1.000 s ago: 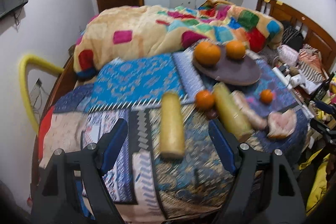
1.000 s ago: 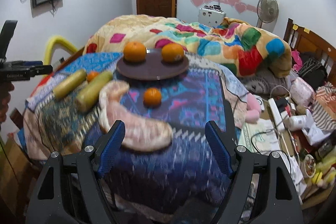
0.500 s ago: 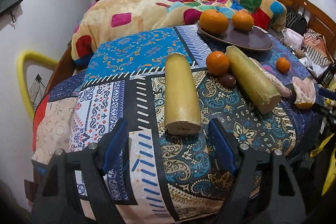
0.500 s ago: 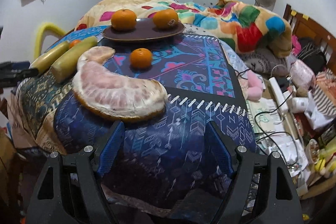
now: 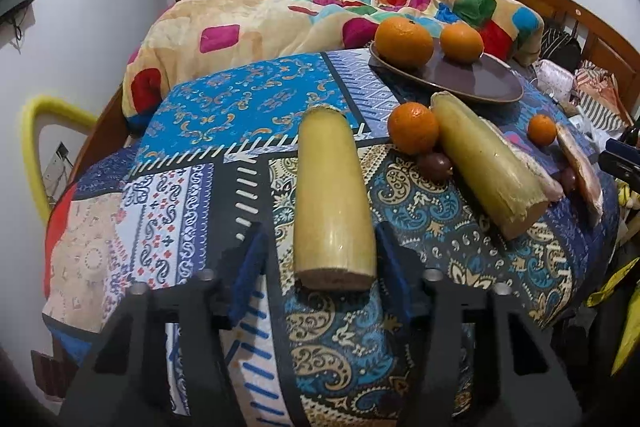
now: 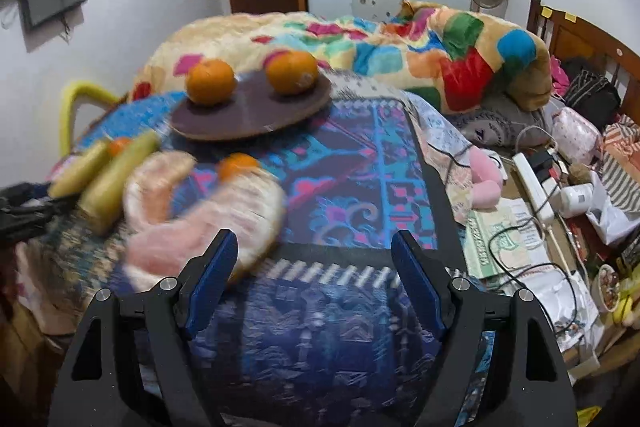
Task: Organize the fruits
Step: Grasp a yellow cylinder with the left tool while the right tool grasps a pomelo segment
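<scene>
A yellow sugarcane piece (image 5: 332, 195) lies on the patterned cloth with its near cut end between the jaws of my left gripper (image 5: 320, 263). The jaws are closing; a gap still shows on the left side, and the right pad is at the cane's edge. A second cane piece (image 5: 484, 163) lies to the right beside an orange (image 5: 412, 127) and a dark small fruit (image 5: 436, 165). A brown plate (image 5: 480, 83) holds two oranges (image 5: 404, 41). My right gripper (image 6: 316, 275) is open over the cloth, with a peeled pomelo segment (image 6: 224, 223) by its left finger.
A small orange (image 6: 238, 165) lies behind the pomelo. A colourful quilt (image 6: 400, 43) is heaped behind the plate. To the right, the floor is cluttered with a power strip (image 6: 536, 183), cables and bags. A yellow tube (image 5: 30, 147) stands at the left.
My left gripper came down onto the near cane piece and its jaws narrowed around the cut end. The right gripper shifted sideways and rolled, so the pomelo now sits left of its fingers.
</scene>
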The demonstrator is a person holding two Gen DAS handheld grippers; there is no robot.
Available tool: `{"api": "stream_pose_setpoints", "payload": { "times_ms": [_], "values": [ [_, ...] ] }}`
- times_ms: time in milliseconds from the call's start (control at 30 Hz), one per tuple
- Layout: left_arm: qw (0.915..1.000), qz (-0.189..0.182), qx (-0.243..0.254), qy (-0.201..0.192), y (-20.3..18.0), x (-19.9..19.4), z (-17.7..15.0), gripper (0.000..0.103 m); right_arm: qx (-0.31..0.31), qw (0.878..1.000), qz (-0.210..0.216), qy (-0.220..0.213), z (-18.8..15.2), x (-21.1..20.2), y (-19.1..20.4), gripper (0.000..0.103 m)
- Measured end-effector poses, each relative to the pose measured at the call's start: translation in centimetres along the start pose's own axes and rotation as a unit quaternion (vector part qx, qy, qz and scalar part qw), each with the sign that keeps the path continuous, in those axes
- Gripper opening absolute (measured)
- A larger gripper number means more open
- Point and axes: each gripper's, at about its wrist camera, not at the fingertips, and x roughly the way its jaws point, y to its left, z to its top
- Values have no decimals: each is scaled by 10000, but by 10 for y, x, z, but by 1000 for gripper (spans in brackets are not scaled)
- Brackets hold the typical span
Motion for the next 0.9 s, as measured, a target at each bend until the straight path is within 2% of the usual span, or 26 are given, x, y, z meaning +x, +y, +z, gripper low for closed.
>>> {"api": "stream_pose_setpoints", "payload": {
  "times_ms": [133, 267, 367, 500, 767, 900],
  "values": [
    [10000, -79, -6, -31, -2, 0, 0, 38, -105, 9997, 200, -102, 8, 2, 24, 83],
    [9999, 6, 91, -49, -5, -3, -2, 38, -270, 9990, 366, -23, 7, 19, 52, 85],
    [10000, -60, 75, -7, -2, -7, -6, 37, -356, 9988, 339, 81, 3, 29, 57, 85],
    [9998, -132, 119, 52, 1, -16, -14, 37, -438, 9989, 147, 63, -4, 24, 46, 85],
    [9995, -110, 286, 99, -3, -28, -25, 37, -468, 9980, -215, 369, -29, 12, 6, 83],
    [9993, -68, 358, 125, -5, -31, -26, 37, -234, 9988, -139, 403, -28, 8, -10, 83]
  ]
}}
